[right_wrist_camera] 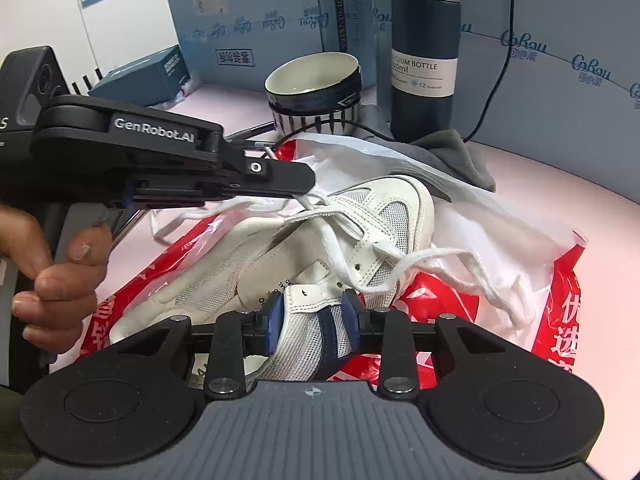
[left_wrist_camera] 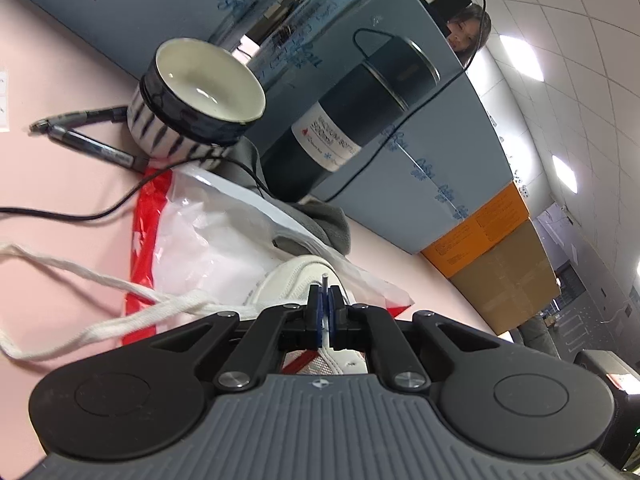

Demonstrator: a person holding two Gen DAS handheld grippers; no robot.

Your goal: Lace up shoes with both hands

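Left gripper [right_wrist_camera: 304, 194] pinched shut on the lace tip [left_wrist_camera: 325, 280]; right gripper [right_wrist_camera: 312, 316] clamped around the heel of the white sneaker [right_wrist_camera: 352, 216], on the plastic bag [right_wrist_camera: 460, 216]. Best to keep the heel steady, aim the tip squarely at the eyelet, pull gently.

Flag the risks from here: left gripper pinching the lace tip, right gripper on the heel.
1. The left gripper is shut on only the lace tip; a tug could slip it out.
2. The shoe lies on a slick plastic bag, steadied only by the right gripper at the heel tab; it may slide.
3. The loose lace trails over the bag, and the bowl and vacuum bottle stand close behind; a sweep could snag or knock them.
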